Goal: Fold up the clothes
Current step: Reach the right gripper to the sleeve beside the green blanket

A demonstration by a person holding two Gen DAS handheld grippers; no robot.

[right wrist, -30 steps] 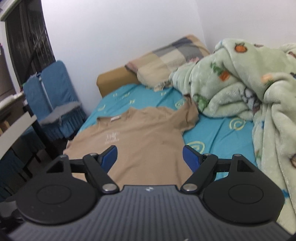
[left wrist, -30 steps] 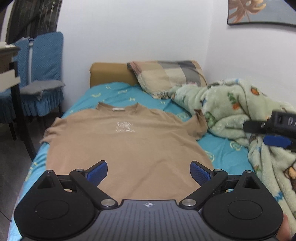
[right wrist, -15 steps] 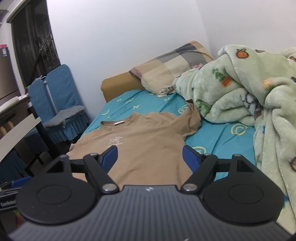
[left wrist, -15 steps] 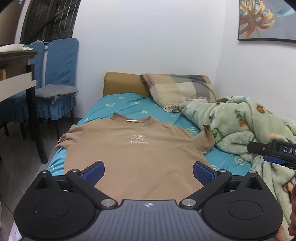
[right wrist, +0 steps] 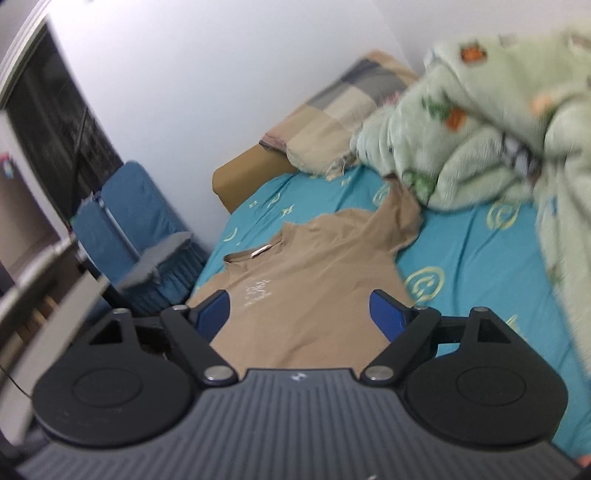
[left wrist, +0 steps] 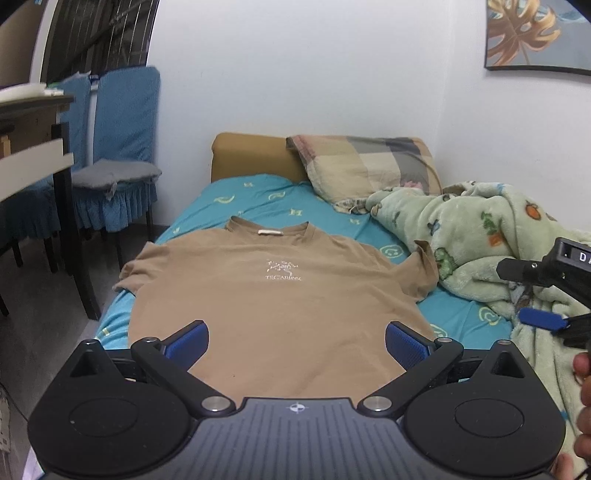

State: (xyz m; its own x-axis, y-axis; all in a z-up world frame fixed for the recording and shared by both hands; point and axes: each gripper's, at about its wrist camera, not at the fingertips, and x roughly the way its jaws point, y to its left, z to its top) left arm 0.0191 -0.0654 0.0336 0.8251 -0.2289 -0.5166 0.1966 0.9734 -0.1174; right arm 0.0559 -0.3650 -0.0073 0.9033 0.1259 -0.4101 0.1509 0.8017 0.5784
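Your left hand-held gripper (left wrist: pixel 296 341): jaws spread wide, nothing between them, held above the near hem of the T-shirt.
Your right hand-held gripper (right wrist: pixel 300 314): jaws likewise wide and empty, over the shirt's lower half; this view is blurred. It also shows at the right edge of your left wrist view, over the blanket.
Tan T-shirt (left wrist: pixel 280 302): laid flat and face up on the bed (left wrist: pixel 255 195), hem toward you at the near end, collar toward the headboard. White chest print visible. One sleeve hangs off the bed's left edge; the other turns up against the blanket.
Blue patterned sheet (right wrist: pixel 465 254): bare between the shirt and the blanket.
Green fleece blanket (left wrist: pixel 476 236): bunched along the bed's right side.
Checked pillow (left wrist: pixel 369 166): at the far right corner, propped on the tan headboard (left wrist: pixel 255 157).
Blue-covered chairs (left wrist: pixel 122 147): on the floor, left of the bed, beside a dark table (left wrist: pixel 33 110).
Framed leaf picture (left wrist: pixel 535 33): on the right wall.
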